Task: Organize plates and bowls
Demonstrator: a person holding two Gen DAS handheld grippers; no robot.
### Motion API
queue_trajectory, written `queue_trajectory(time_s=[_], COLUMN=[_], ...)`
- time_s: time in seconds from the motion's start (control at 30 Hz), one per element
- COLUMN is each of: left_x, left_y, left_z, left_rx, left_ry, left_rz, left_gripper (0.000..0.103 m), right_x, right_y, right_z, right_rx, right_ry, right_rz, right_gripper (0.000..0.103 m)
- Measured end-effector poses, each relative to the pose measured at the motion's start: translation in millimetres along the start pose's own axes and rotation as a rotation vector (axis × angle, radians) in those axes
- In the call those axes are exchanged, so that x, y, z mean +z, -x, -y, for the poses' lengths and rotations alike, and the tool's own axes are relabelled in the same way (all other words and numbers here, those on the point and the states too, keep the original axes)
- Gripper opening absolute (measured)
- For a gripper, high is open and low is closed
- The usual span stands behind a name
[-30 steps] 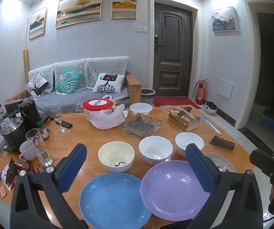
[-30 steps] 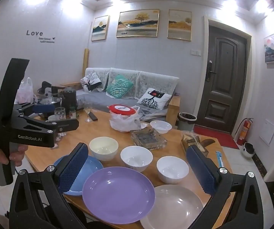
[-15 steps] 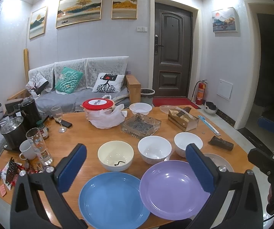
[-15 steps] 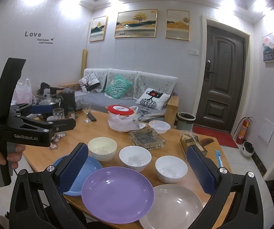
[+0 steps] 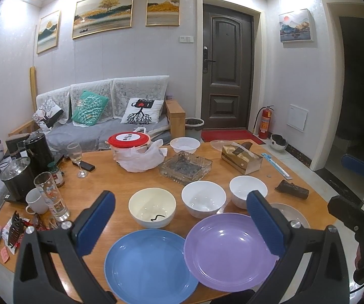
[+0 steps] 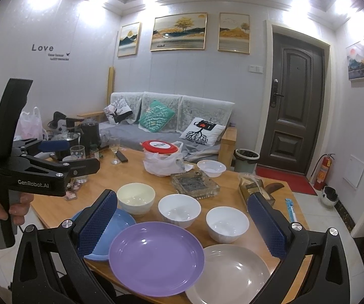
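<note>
Living-room table (image 5: 100,177) cluttered; plates, bowls at near edge. Both claws spread, empty, hovering above: left claw (image 5: 182,217), right claw (image 6: 182,217). Purple plate (image 6: 156,257) overlaps blue plate (image 5: 149,266) and grey plate (image 6: 232,273). Judgement: pinch purple rim first, lift level, stack.

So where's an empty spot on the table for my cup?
Bare wood lies between the wine glass, the cream bowl and the ashtray. The near edge is crowded with the blue plate and purple plate.

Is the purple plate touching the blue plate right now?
Touching: the left wrist view shows the purple plate rim overlapping the blue plate edge, with no table showing between them.
</note>
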State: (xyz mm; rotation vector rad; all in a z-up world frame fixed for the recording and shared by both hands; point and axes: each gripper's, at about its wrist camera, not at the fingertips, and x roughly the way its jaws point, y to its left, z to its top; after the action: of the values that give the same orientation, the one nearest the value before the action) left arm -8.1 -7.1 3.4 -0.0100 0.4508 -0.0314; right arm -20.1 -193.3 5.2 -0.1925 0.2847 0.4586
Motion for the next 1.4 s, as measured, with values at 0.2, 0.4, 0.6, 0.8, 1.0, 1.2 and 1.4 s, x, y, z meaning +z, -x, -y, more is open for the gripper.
queue_trajectory(time_s=[0.2,0.4,0.6,0.8,1.0,1.2,1.4], left_x=[0,2,2,2,2,0,-3], left_y=[0,-1,-1,-1,-4,-10,-22], left_z=[1,2,2,2,2,0,-3], left_rx=[0.000,0.002,0.001,0.002,-0.002,-0.029,-0.062], left_ry=[0.000,-0.004,-0.003,-0.003,-0.005,0.004,-0.003], left_rz=[0.002,0.003,0.003,0.004,-0.001,-0.011,-0.016], left_gripper=[0.103,0.103,0.103,0.103,0.103,0.103,0.102], right_x=[0,1,1,3,1,-1,-8], right_y=[-1,6,6,6,6,2,-11], right_z=[0,-3,-4,-9,-4,-1,17], right_rx=[0.001,-0.001,-0.002,0.012,0.052,0.043,0.073], right_ry=[-0.002,0.002,0.002,0.008,-0.024,-0.043,-0.125], right_rz=[0.001,0.009,0.011,0.003,-0.001,-0.016,-0.089], right_gripper=[0.102,0.102,0.102,0.102,0.102,0.102,0.101])
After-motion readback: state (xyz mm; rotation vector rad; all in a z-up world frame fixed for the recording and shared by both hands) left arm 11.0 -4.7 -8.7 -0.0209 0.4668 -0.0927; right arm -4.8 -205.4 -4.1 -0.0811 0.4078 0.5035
